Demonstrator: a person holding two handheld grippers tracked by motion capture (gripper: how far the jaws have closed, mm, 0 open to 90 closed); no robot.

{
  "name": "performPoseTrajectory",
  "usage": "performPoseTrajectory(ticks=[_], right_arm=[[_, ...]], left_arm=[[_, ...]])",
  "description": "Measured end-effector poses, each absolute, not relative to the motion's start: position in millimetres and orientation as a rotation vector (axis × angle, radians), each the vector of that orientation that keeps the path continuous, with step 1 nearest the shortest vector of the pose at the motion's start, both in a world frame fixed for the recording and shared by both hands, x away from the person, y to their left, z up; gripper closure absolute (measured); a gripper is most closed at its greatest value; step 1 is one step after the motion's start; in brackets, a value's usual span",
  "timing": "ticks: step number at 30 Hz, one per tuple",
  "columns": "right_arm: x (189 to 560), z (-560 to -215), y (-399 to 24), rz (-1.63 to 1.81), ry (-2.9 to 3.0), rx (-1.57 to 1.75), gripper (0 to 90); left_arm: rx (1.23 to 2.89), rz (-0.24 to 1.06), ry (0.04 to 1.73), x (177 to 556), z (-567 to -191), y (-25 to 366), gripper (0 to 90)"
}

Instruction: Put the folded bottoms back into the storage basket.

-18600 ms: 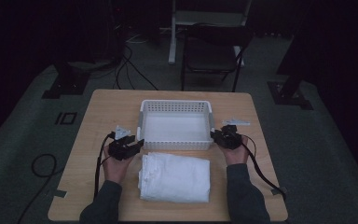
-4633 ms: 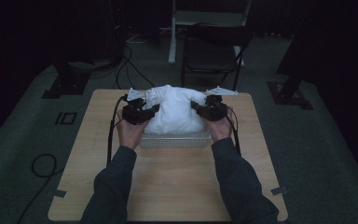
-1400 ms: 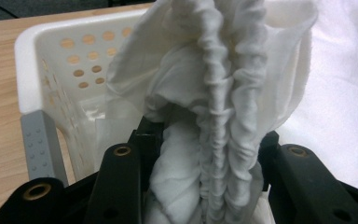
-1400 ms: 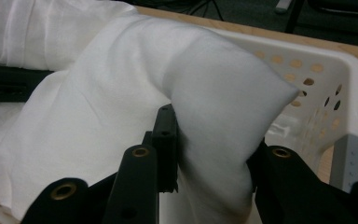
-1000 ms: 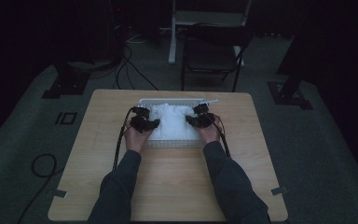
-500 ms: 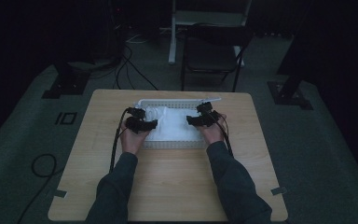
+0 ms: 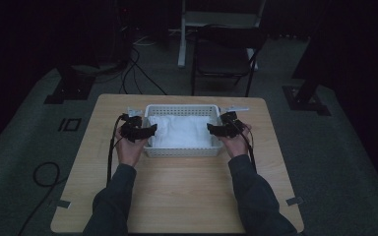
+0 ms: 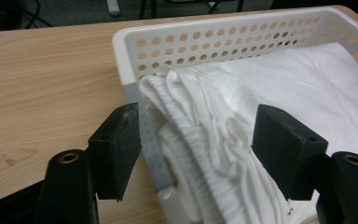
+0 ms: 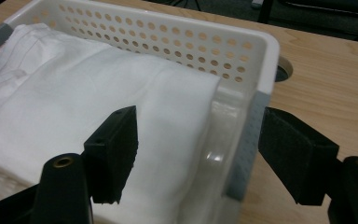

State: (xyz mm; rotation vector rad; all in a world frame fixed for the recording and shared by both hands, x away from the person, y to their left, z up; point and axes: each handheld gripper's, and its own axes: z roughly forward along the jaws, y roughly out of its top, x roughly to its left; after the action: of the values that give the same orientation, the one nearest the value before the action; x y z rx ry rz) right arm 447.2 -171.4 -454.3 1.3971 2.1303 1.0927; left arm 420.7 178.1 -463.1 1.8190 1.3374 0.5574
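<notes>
While both claws sit at the ends of the basket, this is how things stand:

Desk: the wooden desk (image 7: 177, 191) takes up the middle of the high view, with the person's forearms coming in from the bottom edge.

Basket: a white perforated basket (image 7: 183, 150) stands in the upper middle of the desk, its long sides running left to right in the high view. Grey strips mark its end rims in both gripper views.

Cloth: a white folded cloth (image 7: 183, 131) lies inside the basket and covers most of its floor. In the left gripper view its gathered, wrinkled edge (image 8: 200, 154) bunches up against the end wall, at the centre of the frame. In the right gripper view it lies flat and smooth (image 9: 98, 98) across the left half of the frame.

Left claw: the left claw (image 7: 148, 132) is at the basket's left end in the high view. Its jaws have just been opening and stand apart. They straddle the end rim, one jaw outside the wall over the desk, the other over the cloth, with the bunched edge between them and not pinched.

Right claw: the right claw (image 7: 213, 129) is at the basket's right end. Its jaws stand wide, one over the cloth, the other outside the wall. The basket's end wall (image 9: 242, 140) lies between them, and the pads press on nothing.
</notes>
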Motion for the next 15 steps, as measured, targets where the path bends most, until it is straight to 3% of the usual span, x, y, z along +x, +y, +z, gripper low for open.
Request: performPoseTrajectory(ticks=[15], right_arm=[[405.3, -463.3, -210.8, 1.115, 2.034, 1.404, 39.4]], left_arm=[[1.76, 0.575, 1.323, 375.4, -483.5, 199.1, 33.2]])
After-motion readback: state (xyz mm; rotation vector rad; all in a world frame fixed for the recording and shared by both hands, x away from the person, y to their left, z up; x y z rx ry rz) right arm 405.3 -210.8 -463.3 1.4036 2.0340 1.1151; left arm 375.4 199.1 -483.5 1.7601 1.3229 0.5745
